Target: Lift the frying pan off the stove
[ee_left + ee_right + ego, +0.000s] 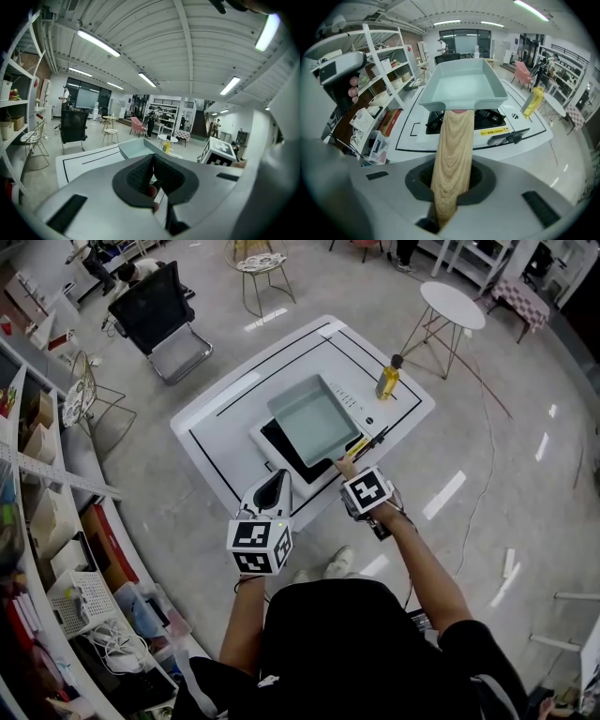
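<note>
As the right gripper point(349, 465) squeezed the frying pan point(464, 86) by its handle point(451, 159), the left gripper point(153, 158) (empty) was pinched shut.

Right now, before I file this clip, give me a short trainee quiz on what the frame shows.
1. True or false: the right gripper is shut on the wooden handle of the frying pan.
2. What stands near the far right corner of the table, as the head view shows it? A) a yellow bottle B) a red mug C) a kettle
3. Fill in: the left gripper holds ____.
Key: 1 true; 2 A; 3 nothing, its jaws are together with no object between them.
</note>
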A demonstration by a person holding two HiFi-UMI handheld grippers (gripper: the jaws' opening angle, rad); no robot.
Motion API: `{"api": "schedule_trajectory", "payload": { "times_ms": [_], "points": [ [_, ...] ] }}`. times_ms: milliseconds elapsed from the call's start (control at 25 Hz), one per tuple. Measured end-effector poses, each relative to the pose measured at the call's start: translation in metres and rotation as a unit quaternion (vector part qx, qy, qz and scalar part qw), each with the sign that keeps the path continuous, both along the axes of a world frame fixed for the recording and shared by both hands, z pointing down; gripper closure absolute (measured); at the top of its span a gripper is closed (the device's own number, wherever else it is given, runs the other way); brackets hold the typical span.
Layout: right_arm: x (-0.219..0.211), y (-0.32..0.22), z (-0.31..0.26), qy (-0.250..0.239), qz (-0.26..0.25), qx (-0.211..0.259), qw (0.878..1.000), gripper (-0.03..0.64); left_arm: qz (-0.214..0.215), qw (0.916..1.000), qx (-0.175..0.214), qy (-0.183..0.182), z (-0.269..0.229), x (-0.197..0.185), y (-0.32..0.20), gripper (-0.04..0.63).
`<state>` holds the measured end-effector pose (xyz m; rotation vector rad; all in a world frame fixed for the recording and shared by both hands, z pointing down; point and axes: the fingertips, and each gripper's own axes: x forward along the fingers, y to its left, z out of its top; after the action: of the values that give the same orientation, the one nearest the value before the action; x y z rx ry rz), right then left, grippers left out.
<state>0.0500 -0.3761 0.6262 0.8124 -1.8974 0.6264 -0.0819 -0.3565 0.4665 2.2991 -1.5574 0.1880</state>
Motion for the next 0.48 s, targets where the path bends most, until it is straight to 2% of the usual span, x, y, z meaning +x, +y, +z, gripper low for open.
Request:
{"api": "schedule_trajectory", "payload": {
  "times_ms": [80,480],
  "points": [
    [0.004,0.001,-0.007,0.004,0.009,0.013,1.000,0.583,0.004,1.0000,0.002,0.001,-0.002,0.001,0.003,0.584],
    [-0.011,0.028,-0.037,-0.052,0.049,0.044,0.996,0.583,0.036,0.9993,0.009,-0.001,-0.007,0.001,0.029,0.584]
  ]
}}
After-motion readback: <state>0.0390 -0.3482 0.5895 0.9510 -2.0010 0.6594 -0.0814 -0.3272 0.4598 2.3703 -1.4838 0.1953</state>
